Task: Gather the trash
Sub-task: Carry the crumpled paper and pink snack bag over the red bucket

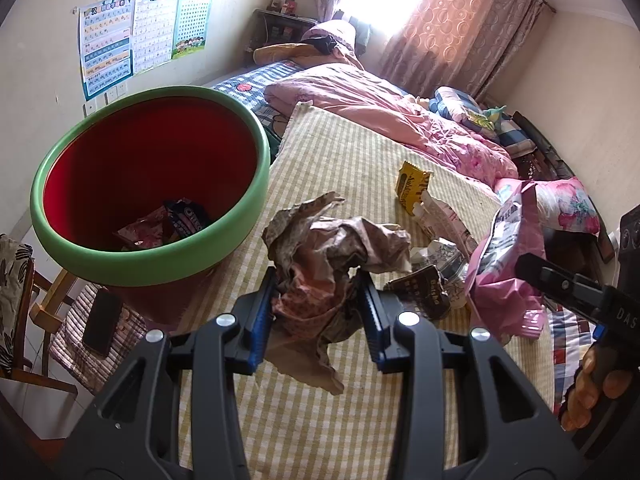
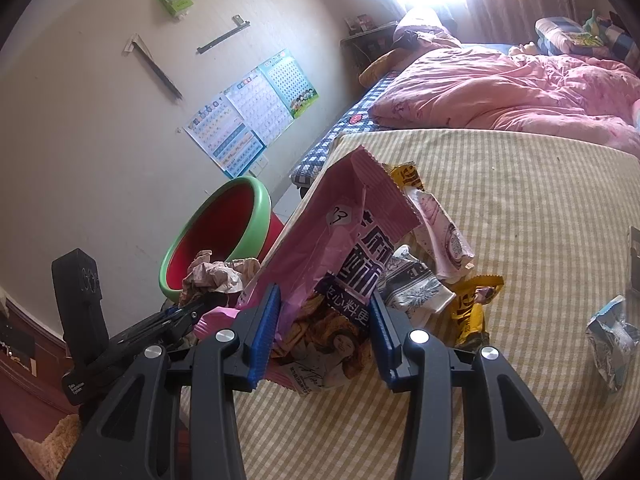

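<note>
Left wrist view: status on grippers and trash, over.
Left gripper straddling crumpled brown paper, contact unclear. Right gripper around pink snack bag. Red bin alongside, wrappers inside. Nothing blocking.

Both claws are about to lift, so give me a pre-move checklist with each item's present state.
1. Left claw around the crumpled paper: ok, a blue pad sits on each side of it.
2. Left grip firm: cannot tell, pad contact is not clearly shown.
3. Right claw around the pink snack bag: ok, the bag stands between the pads.
4. Right grip closed: cannot tell, a gap seems to remain at the right pad.
5. Bin mouth unobstructed: ok, only some wrappers at the bottom.
6. Bed mat cleared: not ok, the yellow wrapper and other wrappers remain.
</note>
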